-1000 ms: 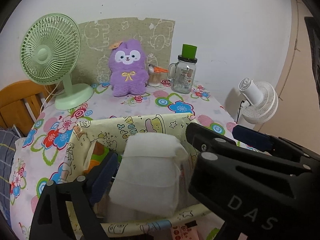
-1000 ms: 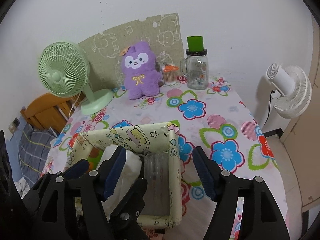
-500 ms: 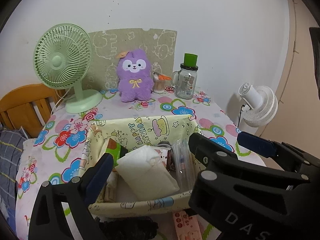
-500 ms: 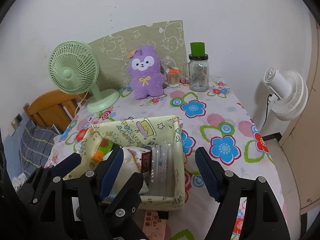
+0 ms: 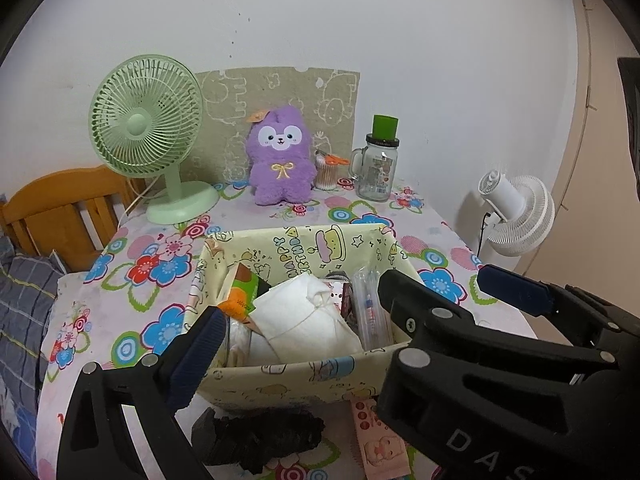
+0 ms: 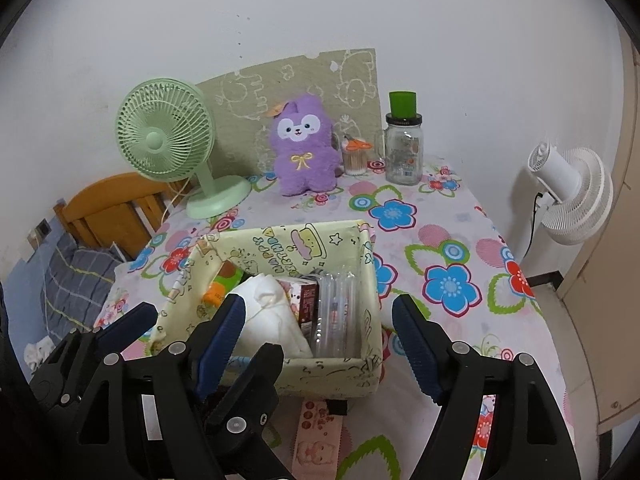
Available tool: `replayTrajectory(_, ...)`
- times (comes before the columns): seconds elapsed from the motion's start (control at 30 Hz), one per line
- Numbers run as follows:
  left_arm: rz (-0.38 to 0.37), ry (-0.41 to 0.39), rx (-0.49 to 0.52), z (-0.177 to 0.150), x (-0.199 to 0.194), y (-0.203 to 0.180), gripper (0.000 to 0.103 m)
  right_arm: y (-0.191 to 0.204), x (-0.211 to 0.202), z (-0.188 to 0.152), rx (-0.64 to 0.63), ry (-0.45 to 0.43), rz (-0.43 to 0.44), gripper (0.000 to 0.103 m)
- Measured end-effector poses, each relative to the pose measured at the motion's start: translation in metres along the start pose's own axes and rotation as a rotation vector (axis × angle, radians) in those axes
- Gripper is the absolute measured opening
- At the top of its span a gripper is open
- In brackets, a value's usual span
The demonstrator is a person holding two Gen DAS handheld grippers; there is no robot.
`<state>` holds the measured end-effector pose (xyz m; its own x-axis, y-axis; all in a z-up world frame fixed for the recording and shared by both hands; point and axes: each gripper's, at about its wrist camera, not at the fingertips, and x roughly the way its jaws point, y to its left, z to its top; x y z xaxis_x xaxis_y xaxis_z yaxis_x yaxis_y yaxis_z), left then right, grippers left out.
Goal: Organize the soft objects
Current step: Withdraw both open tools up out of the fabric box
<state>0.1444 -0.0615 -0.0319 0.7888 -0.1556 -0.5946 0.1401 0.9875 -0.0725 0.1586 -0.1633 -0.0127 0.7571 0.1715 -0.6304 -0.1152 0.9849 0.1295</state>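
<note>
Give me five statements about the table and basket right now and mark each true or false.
1. The white cloth lies inside the basket. True.
2. The purple plush toy is in the basket. False: it stands at the back of the table.
3. The left gripper grips the cloth. False: its jaws are open and empty.
4. The green fan stands left of the plush toy. True.
5. The glass jar lies on its side. False: it stands upright.
</note>
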Motion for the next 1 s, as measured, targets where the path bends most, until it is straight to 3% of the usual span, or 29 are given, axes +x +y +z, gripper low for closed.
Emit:
replayTrajectory(0.23, 0.007, -0.022, 0.000, -0.006, -0.015, 0.001, 0.099, 0.006, -0.015, -0.006, -0.015, -0.025, -0.001, 0.083)
replayTrajectory(1.0, 0.018, -0.035, -0.011, -0.040, -0.052, -0.001, 0.100, 0.017, -0.051, -0.042, -0.046, -0.046, 0.001, 0.084)
